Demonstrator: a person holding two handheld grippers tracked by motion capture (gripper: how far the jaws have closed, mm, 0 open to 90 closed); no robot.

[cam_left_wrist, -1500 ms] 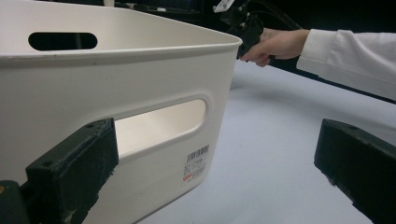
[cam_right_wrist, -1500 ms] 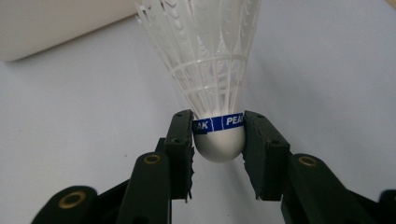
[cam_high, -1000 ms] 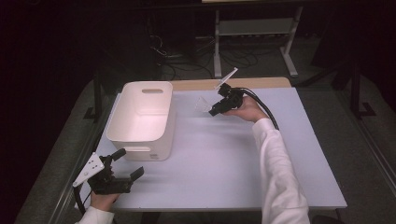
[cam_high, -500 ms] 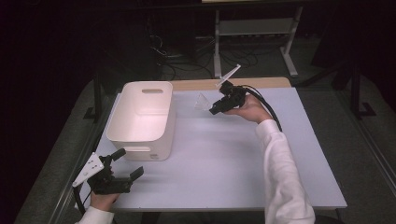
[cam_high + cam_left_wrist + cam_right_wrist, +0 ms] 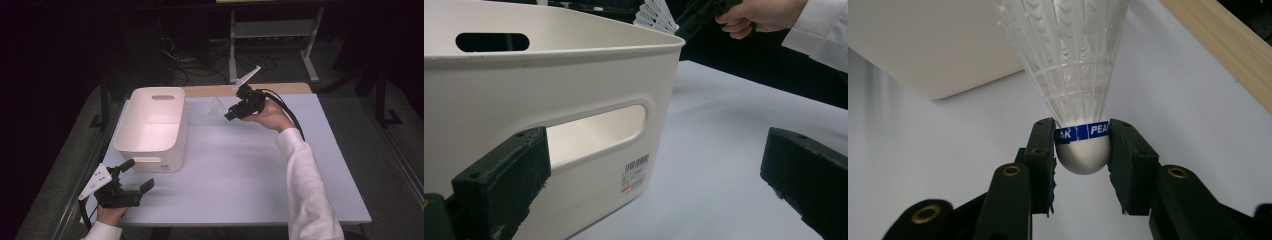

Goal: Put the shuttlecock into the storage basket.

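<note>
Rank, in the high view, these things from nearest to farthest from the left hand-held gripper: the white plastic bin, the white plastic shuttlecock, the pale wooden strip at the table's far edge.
1. White plastic bin: just beyond the left hand-held gripper, on the table's left.
2. White plastic shuttlecock: clamped in the right hand-held gripper, past the bin's far right corner.
3. Pale wooden strip: along the far edge.

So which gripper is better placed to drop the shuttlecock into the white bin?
Right. The right gripper already clamps the shuttlecock beside the white bin. The left gripper is open, low at its near end.
</note>
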